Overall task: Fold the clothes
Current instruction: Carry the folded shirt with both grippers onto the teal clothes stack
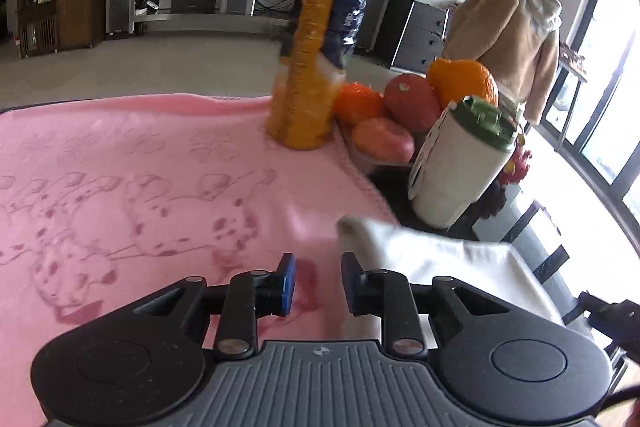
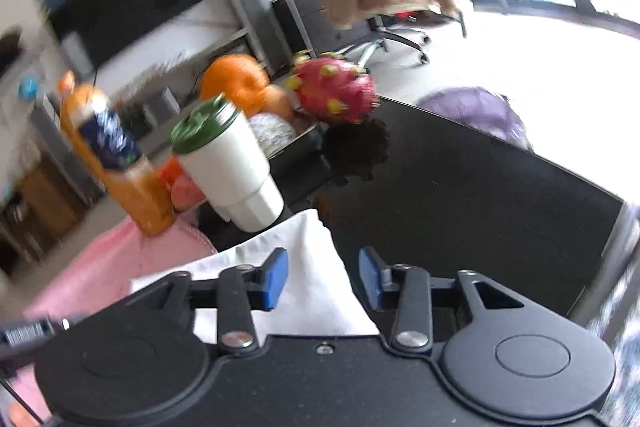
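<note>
Nearest your lens, your left hand-held gripper (image 1: 318, 283) has its blue pads slightly apart with nothing pinched between them; the pink towel (image 1: 140, 179) lies spread beneath and ahead of it, and the corner of the white cloth (image 1: 420, 259) sits just to the right of its right finger, apparently brushing it. Your right hand-held gripper (image 2: 323, 277) stands wider, its jaws spread, and the white cloth (image 2: 304, 267) lies under and between the fingers without being pressed by either pad; its pointed corner reaches just ahead of the tips. To the left of that gripper the pink towel (image 2: 120, 263) shows beneath the cloth, and to the right the dark table (image 2: 480, 195) is bare. Ahead and left of your right gripper stand a white cup with a green lid (image 2: 228, 167) and an orange juice bottle (image 2: 116, 155), with fruit behind them, including an orange (image 2: 234, 83) and a dragon fruit (image 2: 336, 93). From your left gripper the same bottle (image 1: 320, 47) stands ahead on the towel's far edge, the cup (image 1: 460, 163) ahead to the right. This view is blurred.
</note>
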A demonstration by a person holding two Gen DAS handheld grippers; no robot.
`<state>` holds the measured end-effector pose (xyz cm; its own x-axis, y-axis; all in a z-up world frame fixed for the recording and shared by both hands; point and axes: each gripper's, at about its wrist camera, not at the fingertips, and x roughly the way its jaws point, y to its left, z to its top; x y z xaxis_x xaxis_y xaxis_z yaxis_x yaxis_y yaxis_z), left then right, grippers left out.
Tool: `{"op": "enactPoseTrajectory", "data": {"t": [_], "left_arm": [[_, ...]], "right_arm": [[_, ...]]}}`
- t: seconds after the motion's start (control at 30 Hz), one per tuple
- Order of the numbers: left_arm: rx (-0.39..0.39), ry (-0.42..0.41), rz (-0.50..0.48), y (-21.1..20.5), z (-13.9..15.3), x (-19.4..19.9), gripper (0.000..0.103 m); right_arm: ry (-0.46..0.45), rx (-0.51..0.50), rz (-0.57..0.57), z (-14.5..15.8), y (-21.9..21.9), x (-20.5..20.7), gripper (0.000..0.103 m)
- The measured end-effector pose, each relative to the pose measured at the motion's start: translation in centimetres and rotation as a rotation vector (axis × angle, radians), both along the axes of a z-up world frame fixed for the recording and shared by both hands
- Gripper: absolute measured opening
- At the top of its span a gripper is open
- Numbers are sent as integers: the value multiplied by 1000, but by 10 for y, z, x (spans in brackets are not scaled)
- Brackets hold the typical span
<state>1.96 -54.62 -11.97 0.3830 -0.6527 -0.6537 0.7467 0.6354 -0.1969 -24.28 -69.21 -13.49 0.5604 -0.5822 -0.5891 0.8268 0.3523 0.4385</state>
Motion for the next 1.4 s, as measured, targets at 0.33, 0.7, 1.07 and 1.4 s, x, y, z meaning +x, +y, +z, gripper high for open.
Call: {"op": "enactPoseTrajectory", "data": {"t": [0.33,0.7,1.07,1.4], "left_arm": [[3,-12,-242,21,-5,-66,19],[226,21,-233,23,-41,-66,25],[218,9,-343,19,-37,-94,21],[273,9,-305,34,-6,-102,36]], "right_arm": [[-246,122,43,-8,41,-40,21],[-215,388,-106,-46,43,-58,17],[-260,411,0,-49,69,-47,21],[-352,266,-102,-32,65,-62,35]]}}
